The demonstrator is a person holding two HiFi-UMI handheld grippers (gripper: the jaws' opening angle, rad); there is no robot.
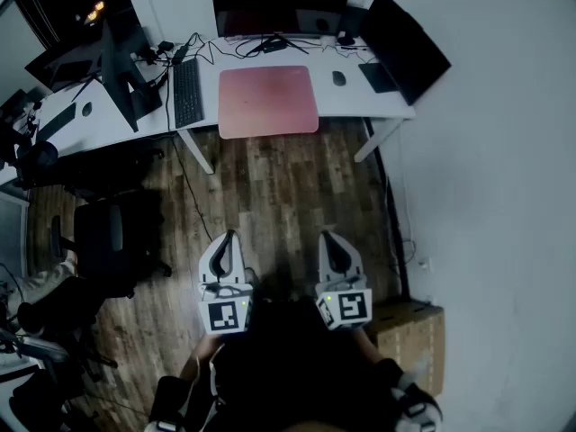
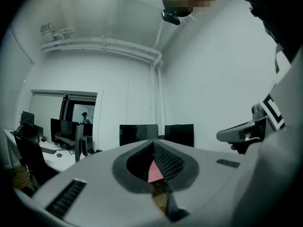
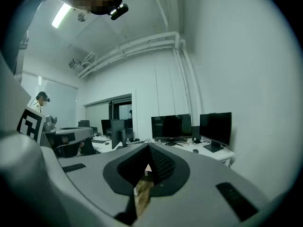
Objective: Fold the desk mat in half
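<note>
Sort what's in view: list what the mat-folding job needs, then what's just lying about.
For the job:
- pink desk mat, flat on the white desk
- left gripper and right gripper, both with jaws shut on nothing, over the floor

Lying about:
- keyboard
- mouse
- monitor
- cardboard box
- office chair

We see the mat (image 1: 268, 100) at our 12 o'clock: a pink rectangle lying flat and unfolded on the white desk (image 1: 360, 97). Its long sides run 9 to 3, and its near edge reaches the desk's front edge.
</note>
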